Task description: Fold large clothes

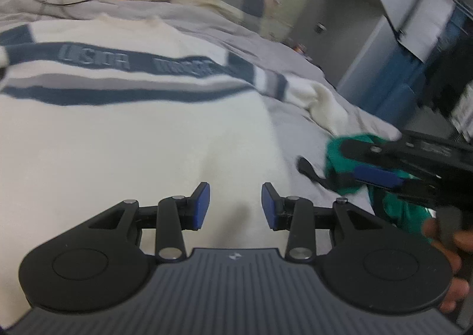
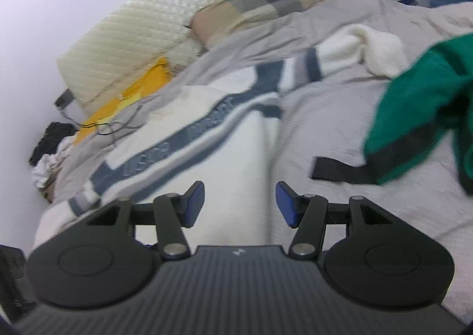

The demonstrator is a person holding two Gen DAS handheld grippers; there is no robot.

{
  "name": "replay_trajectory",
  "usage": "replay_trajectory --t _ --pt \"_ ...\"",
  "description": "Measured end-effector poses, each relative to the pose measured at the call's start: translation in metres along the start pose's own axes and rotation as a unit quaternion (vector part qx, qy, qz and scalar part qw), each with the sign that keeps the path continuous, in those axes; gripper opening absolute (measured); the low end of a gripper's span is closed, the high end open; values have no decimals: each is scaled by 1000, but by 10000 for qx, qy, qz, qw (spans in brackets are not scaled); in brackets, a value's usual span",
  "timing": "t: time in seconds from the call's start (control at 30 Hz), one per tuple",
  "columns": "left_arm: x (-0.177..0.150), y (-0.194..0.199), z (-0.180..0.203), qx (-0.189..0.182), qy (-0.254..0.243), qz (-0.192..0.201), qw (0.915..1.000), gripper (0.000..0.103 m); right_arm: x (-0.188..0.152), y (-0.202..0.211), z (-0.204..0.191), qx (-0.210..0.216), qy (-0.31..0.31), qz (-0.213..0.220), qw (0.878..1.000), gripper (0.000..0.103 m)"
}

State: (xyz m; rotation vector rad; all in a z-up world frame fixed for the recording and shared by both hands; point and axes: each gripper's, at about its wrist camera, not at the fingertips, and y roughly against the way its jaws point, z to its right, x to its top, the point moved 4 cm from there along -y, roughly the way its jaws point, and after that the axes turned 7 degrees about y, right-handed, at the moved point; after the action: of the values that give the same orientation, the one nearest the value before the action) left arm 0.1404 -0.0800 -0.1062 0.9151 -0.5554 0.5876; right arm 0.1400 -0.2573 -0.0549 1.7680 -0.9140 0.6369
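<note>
The cream striped sweater (image 1: 124, 127) lies spread flat on the bed (image 2: 340, 116), one sleeve (image 2: 363, 45) trailing far right. Both the left hand-held gripper (image 1: 235, 206) and right hand-held gripper (image 2: 239, 204) hover above it, jaws apart, empty. Best pinch the near hem at both corners and fold evenly, avoiding the green garment (image 2: 419, 104) at right.

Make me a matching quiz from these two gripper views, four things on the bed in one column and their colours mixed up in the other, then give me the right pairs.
Things:
1. sweater
2. bedsheet
3. bunched garment
4. flat cloth by the headboard

Colours:
A. green
B. yellow
C. cream with navy and grey stripes
D. light grey

Pairs: 1-C, 2-D, 3-A, 4-B
</note>
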Motion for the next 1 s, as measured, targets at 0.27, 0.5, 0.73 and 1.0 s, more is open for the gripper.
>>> replay_trajectory --t 0.27,0.5,0.73,1.0 --pt "-28 -34 44 -259 -944 -547 9937 44 2 -4 12 144 -124 77 9998 58" --pt "-43 -71 59 102 -1599 -604 9852 61 8 -9 30 136 -315 151 9993 58" --pt "-59 -82 67 796 -2365 -412 9675 38 9 -17 42 130 -606 52 9981 58" --pt "-19 -45 39 888 -1234 25 9884 11 7 -20 42 239 -685 -55 9974 58"
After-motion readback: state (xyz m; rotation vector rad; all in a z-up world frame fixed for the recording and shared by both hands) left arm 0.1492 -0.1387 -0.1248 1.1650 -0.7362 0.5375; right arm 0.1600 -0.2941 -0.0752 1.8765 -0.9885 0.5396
